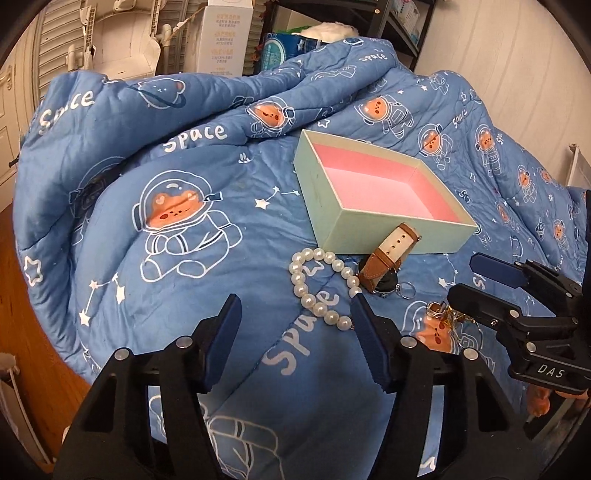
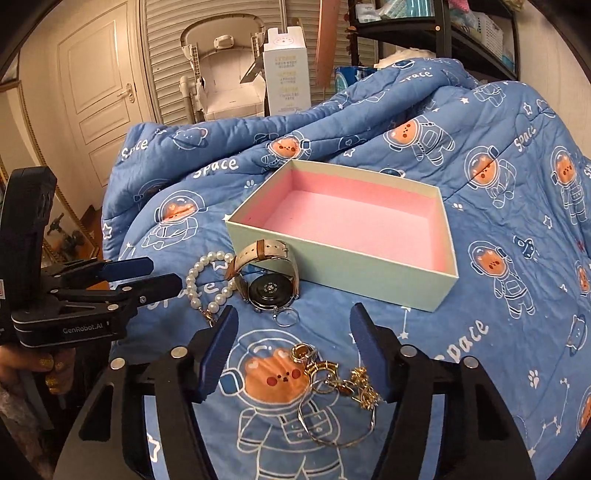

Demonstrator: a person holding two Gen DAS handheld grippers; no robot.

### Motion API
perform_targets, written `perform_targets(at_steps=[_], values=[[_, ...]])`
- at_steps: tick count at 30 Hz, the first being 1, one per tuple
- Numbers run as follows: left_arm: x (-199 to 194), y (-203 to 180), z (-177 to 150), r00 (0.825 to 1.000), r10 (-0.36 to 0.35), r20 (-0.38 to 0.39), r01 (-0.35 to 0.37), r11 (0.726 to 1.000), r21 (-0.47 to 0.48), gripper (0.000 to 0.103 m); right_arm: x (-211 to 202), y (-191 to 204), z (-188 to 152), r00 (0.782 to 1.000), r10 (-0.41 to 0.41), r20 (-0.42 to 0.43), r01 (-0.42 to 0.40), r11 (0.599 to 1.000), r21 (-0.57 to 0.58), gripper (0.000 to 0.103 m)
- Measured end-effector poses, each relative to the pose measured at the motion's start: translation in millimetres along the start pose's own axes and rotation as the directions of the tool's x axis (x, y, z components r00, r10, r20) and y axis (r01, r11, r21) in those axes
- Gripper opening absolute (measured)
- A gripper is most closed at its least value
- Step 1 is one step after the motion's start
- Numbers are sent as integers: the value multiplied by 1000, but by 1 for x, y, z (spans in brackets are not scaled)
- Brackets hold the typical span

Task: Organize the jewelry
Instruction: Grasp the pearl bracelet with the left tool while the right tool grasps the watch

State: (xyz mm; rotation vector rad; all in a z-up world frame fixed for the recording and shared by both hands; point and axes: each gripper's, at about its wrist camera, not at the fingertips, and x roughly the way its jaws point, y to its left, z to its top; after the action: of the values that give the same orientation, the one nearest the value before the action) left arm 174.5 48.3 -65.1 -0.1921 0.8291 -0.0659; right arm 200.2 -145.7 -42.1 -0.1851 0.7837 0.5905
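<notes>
An open pale green box with a pink lining (image 1: 343, 206) (image 2: 332, 262) lies empty on the blue quilt. A pearl bracelet (image 1: 317, 286) (image 2: 207, 280), a watch with a brown and white strap (image 1: 384, 264) (image 2: 266, 280) and a small silver ring (image 1: 405, 290) (image 2: 286, 317) lie in front of it. Gold chains and rings (image 2: 340, 384) (image 1: 448, 314) lie nearer. My left gripper (image 1: 295, 314) (image 2: 147, 275) is open, just before the pearls. My right gripper (image 2: 291, 325) (image 1: 465, 277) is open above the gold jewelry.
The blue space-print quilt (image 1: 184, 266) (image 2: 498, 295) is bunched high behind the box. Behind it stand a white carton (image 2: 286, 74), a folded white chair (image 2: 221, 74) and shelving (image 2: 461, 33). Wooden floor (image 1: 22, 332) shows at the left.
</notes>
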Motion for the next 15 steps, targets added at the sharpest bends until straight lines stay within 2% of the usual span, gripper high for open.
perform_targets(at_steps=[2, 4, 15], values=[[11, -3, 4, 1000, 2, -28, -2, 1000, 20, 49, 10, -1, 4, 1000, 4, -20, -4, 1000, 9, 51], [22, -5, 8, 999, 3, -51, -1, 999, 34, 44, 20, -1, 7, 999, 13, -35, -12, 1000, 14, 47], [44, -3, 22, 994, -10, -113, 12, 1000, 17, 40, 56, -2, 15, 997, 21, -80, -18, 999, 33, 24]])
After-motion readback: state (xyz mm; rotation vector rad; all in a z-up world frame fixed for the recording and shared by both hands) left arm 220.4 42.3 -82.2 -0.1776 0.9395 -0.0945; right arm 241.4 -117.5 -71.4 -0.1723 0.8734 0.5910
